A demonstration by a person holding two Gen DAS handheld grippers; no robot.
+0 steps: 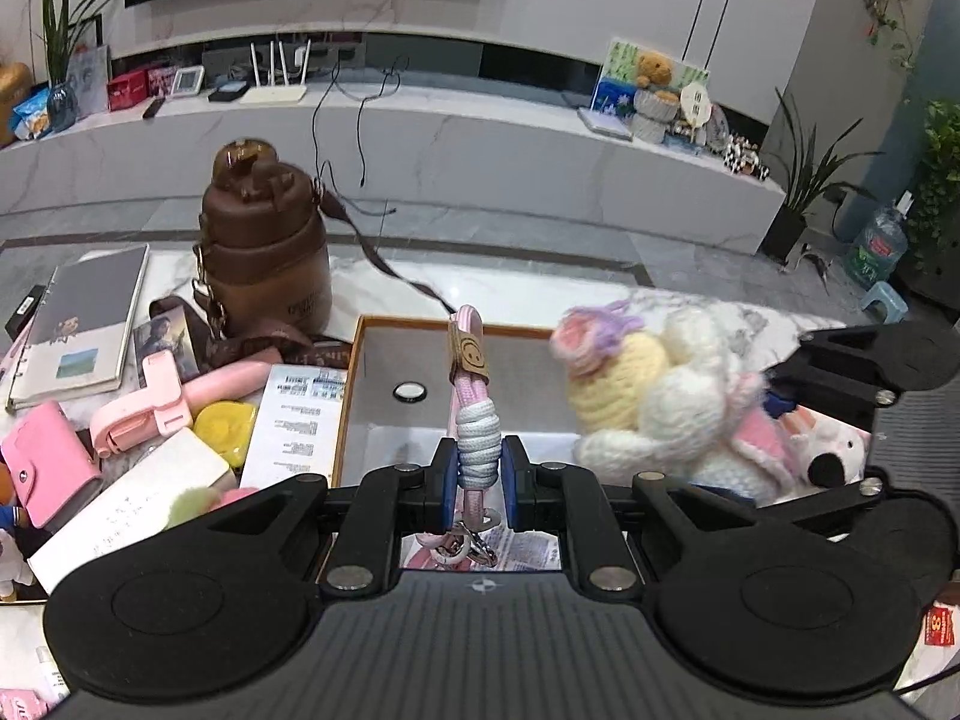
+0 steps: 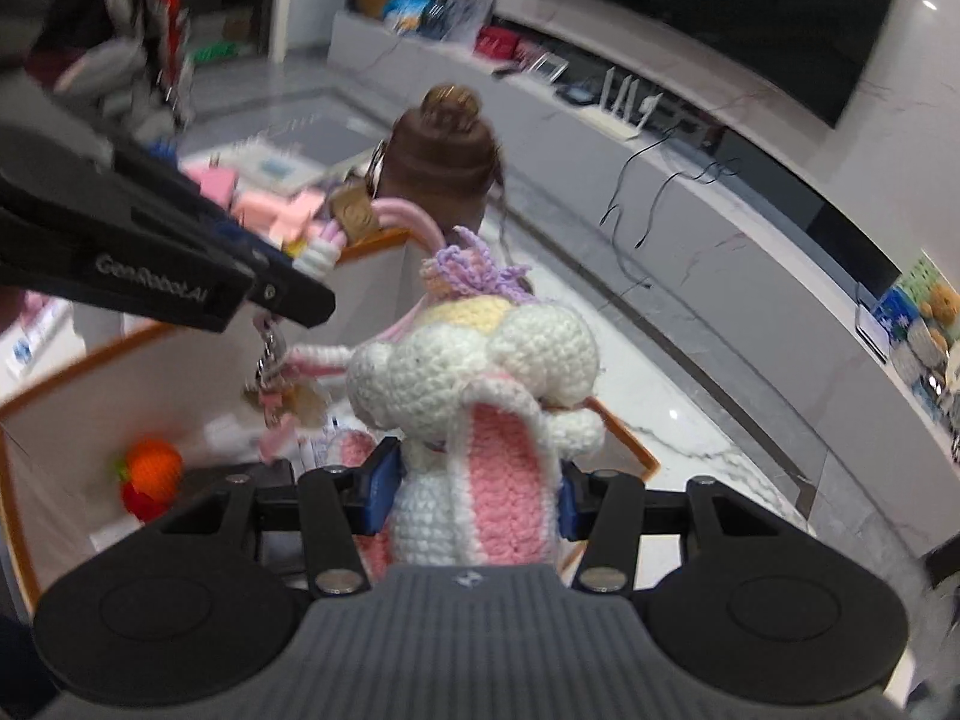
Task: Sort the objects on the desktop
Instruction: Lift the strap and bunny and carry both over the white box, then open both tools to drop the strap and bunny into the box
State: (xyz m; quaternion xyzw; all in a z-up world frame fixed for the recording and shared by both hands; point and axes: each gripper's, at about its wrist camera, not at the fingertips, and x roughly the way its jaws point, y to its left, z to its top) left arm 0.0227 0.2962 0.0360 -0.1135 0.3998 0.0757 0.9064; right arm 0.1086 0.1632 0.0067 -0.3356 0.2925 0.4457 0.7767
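Pinching a pink lanyard (image 1: pixel 474 414), the left gripper (image 1: pixel 478 468) hangs beside the right gripper (image 2: pixel 474 492) clamping a crocheted bunny (image 2: pixel 480 420).

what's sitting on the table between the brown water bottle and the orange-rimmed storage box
In the left wrist view, the brown water bottle and the storage box are parted by the bottle's dark strap, coiled on the table beside a printed white sheet.
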